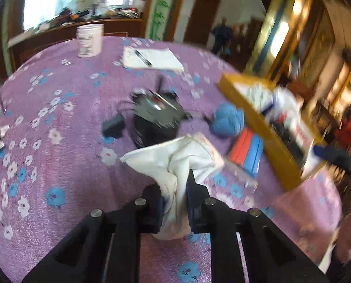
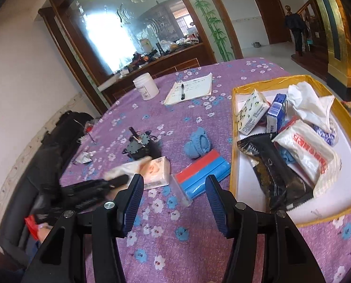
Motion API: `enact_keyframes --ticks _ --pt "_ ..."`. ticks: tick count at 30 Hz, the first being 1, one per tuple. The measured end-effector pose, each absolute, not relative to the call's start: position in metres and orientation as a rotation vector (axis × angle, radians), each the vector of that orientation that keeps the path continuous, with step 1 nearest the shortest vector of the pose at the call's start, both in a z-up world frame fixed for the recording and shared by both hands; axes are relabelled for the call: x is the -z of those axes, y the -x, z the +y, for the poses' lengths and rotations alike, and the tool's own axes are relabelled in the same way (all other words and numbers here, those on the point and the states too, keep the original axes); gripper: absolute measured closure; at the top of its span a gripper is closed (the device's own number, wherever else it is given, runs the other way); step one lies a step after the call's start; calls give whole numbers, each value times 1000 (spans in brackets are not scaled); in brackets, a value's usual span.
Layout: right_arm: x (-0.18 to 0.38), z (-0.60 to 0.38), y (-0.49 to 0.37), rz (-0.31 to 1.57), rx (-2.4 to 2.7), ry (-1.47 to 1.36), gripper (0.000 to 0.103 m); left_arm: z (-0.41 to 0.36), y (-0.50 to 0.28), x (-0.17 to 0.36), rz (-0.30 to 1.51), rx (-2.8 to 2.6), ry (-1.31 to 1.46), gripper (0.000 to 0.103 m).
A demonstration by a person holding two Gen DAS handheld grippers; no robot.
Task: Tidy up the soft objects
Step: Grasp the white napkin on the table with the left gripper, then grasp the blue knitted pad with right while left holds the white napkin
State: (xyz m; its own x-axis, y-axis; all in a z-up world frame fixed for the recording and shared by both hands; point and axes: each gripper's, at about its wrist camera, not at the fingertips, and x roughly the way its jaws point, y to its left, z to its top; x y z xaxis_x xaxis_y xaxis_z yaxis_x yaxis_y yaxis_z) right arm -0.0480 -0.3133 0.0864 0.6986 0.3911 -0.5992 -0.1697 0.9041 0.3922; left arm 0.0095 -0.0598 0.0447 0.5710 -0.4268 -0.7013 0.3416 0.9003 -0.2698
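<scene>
Left hand-held gripper (image 1: pixel 175 202) is clamped on a crumpled white soft tissue pack (image 1: pixel 175 162), its black fingers pinching a bunched fold near the pack's edge while the rest lies on or just over the purple flowered tabletop (image 1: pixel 57 108). Such a shallow pinch on slack wrapping could slip, or tear the film, if the pack is swung quickly towards the gold-rimmed rectangular tray (image 1: pixel 258 120) (the blur here hints at brisk movement). The dark finned motor part (image 1: pixel 156 113) sits just behind the pack, and its trailing wire could be caught and dragged.

From the right wrist, the right hand-held gripper (image 2: pixel 174 202) has its blue ribbed pads apart and nothing between them, poised above the red-and-blue rectangular block (image 2: pixel 201 174). The tray (image 2: pixel 265 217) beside it is already heaped with packets, so another soft item dropped near its rim might slide out. A blue knitted bootie (image 2: pixel 198 145) waits on the cloth, apart from the tray.
</scene>
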Motion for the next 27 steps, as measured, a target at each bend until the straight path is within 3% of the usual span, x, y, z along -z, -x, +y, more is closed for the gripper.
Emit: enact_keyframes --ticks 10,18,21,27 --pt "-86 -281 -50 867 -169 -168 47 -28 -17 -53 824 376 251 88" --pt "-37 -282 -103 1039 -80 -186 68 -35 -10 -59 794 391 211 88" --pt "-37 -281 -98 996 -105 -190 82 -40 -9 -59 794 394 190 88" --pt "-73 -283 -46 766 -123 -191 85 -48 -6 -59 765 362 137 88"
